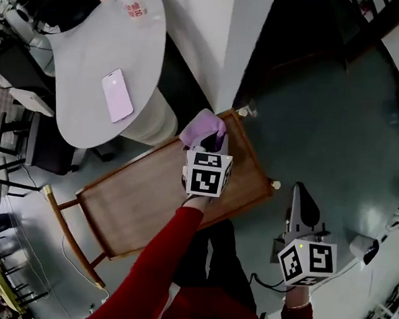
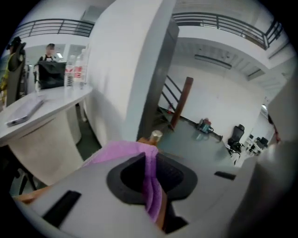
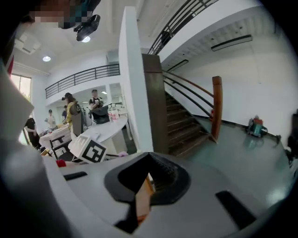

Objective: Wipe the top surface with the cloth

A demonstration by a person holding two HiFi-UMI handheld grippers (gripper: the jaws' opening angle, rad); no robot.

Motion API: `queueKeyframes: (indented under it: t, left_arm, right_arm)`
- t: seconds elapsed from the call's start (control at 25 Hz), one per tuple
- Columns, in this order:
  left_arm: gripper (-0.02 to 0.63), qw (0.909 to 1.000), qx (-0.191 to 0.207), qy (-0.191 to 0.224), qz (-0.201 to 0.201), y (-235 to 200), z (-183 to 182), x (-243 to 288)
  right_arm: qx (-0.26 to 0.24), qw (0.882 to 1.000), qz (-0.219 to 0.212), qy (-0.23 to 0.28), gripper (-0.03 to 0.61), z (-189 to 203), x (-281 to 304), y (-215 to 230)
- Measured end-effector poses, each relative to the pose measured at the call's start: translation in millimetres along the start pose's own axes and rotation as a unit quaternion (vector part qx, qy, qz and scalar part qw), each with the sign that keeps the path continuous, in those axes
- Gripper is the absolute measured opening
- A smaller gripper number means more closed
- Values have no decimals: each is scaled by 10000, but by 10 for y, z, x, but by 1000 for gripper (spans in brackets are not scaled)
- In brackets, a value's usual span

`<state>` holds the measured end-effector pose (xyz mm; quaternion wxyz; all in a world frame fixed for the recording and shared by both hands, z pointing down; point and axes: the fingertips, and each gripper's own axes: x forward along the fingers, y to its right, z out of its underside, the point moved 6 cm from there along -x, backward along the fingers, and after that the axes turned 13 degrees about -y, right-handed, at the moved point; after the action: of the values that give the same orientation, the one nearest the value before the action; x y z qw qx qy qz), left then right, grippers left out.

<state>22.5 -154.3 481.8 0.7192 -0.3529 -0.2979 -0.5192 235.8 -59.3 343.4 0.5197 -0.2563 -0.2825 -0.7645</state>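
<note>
A wooden trolley top with a raised rim lies under me. At its far right corner a purple cloth is bunched up, and my left gripper is shut on it. In the left gripper view the cloth is pinched between the dark pads and spills out ahead of the left gripper, close to a brass corner knob. My right gripper hangs over the floor to the right of the trolley with its jaws together and nothing in them. The right gripper points toward the stairs.
A white rounded counter with a pink phone and bottles stands left of the trolley. A white pillar rises just beyond the cloth's corner. Stairs lie ahead on the right. Chairs stand at the left.
</note>
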Motion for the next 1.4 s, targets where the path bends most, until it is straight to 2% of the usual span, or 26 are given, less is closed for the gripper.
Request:
queueKeyframes:
  t: [0.16,0.32,0.48,0.64,0.76,0.88,1.12,1.4]
  left_arm:
    - [52,9984,454,-47,341,553,-325,306]
    - [52,9963,653,-261,498,829,-329,387]
    - [52,9916,621,-624,946,1073,-170,328]
    - [52,9808,738,-997,1502,1462,170,177]
    - [52,9745,783,-1112,1786,1704,446,22]
    - [52,9725,736,-1125,1900,1772,608,-123]
    - [52,9629,931,-1404,2108,1894,927,-251]
    - [52,9634,990,-1512,1982,1947,1009,-283]
  right_arm:
    - [297,9991,300,-70,5,150,-171,327]
    - [446,9982,389,-74,5,211,-284,470]
    - [399,9985,363,-16,5,178,-348,533]
    - [306,9991,298,-15,5,154,-348,532]
    - [277,9993,248,-28,5,175,-362,491]
    - [274,9994,209,-11,5,207,-392,461]
    - [376,9990,254,-50,5,335,-472,422]
    - [464,9985,291,-98,5,439,-576,448]
